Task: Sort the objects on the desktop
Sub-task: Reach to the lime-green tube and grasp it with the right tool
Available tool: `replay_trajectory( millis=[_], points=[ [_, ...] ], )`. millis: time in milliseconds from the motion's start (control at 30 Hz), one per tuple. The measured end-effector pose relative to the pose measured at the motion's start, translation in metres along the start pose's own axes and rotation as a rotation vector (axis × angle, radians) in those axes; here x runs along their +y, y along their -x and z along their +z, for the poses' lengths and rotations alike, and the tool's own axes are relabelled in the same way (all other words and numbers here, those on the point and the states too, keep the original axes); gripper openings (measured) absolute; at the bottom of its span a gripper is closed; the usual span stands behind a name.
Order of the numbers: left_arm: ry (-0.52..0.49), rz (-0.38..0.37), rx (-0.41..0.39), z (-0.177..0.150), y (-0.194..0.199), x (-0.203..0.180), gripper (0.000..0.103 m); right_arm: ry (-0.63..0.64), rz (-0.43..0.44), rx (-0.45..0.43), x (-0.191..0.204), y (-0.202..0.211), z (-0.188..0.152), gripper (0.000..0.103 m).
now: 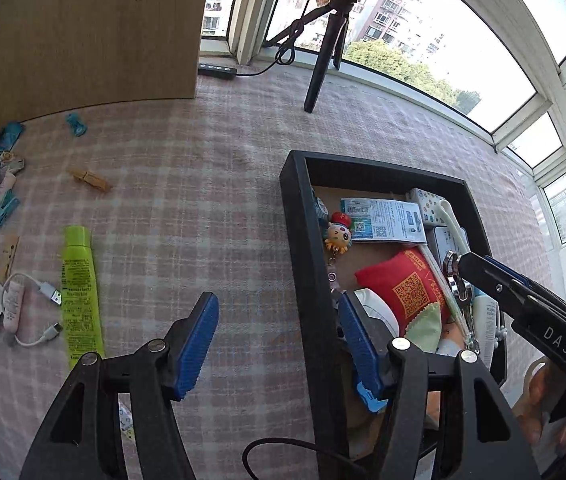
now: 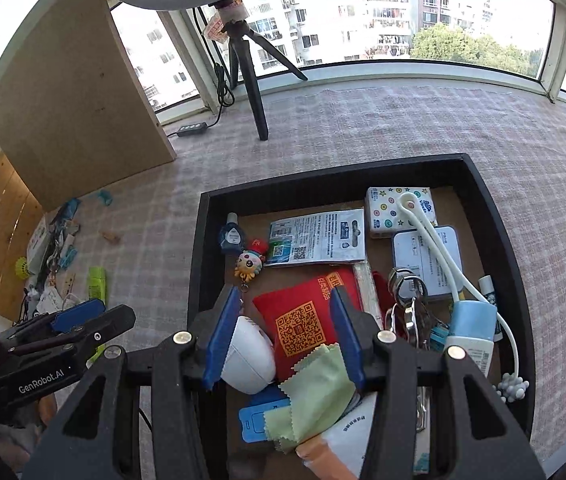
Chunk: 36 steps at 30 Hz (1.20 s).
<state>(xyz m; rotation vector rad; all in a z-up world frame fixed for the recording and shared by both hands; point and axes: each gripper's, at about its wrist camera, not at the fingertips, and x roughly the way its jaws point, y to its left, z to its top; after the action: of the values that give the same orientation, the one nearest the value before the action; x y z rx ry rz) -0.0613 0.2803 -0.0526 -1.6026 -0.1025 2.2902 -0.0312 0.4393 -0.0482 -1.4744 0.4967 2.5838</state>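
Blue ribbed pads are standing well apart on the right gripper (image 2: 285,334), which is hovering over the black tray (image 2: 511,264) with nothing pressed between its jaws; through the gap a red pouch (image 2: 303,312) with a QR code and a pale green cloth (image 2: 317,384) are showing on the tray floor. A white rounded object (image 2: 249,356) is lying just beside the left pad. To the right, a bunch of keys (image 2: 409,308) is sitting near a light blue tube (image 2: 473,328) and a white looped cord (image 2: 439,240). Farther back in the tray, a printed packet (image 2: 319,236), a tissue pack with stars (image 2: 391,208) and an octopus charm (image 2: 249,262) are resting on the brown bottom.

The left gripper (image 1: 279,344) is also holding its jaws wide with nothing between them, one pad hanging over the checked tablecloth (image 1: 203,184) and the other over the tray's near wall (image 1: 307,280). Outward on the cloth, a yellow-green tube (image 1: 79,292) is lying beside a white cable (image 1: 39,308), with a wooden clothespin (image 1: 91,180) and blue clips (image 1: 77,124) well apart from the tray. A black tripod (image 1: 323,60) is standing by the window.
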Motion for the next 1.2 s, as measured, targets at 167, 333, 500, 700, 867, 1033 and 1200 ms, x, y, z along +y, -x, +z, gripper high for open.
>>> replay_trajectory(
  millis=[167,333,500,700,867,1033,1200],
  points=[
    [0.072,0.064,-0.003,-0.02,0.009,0.062,0.06,0.053,0.036,0.023,0.043,-0.015,-0.005,0.046],
    [0.145,0.091,0.008,-0.039,0.012,0.116,0.06,0.1,0.082,0.058,0.09,-0.034,-0.009,0.047],
    [0.212,0.074,0.022,-0.056,0.007,0.151,0.06,0.173,0.113,0.098,0.143,-0.057,-0.012,0.047],
    [0.217,0.069,0.042,-0.066,-0.004,0.157,0.06,0.237,0.145,0.16,0.204,-0.095,-0.015,0.049],
    [0.196,0.089,0.041,-0.068,-0.013,0.152,0.059,0.234,0.163,0.233,0.236,-0.133,-0.016,0.05],
    [0.18,0.087,0.01,-0.069,-0.02,0.146,0.055,0.21,0.17,0.288,0.253,-0.164,-0.009,0.051],
    [0.21,0.08,-0.013,-0.069,-0.028,0.15,0.045,0.213,0.171,0.332,0.263,-0.187,-0.006,0.051]
  ],
)
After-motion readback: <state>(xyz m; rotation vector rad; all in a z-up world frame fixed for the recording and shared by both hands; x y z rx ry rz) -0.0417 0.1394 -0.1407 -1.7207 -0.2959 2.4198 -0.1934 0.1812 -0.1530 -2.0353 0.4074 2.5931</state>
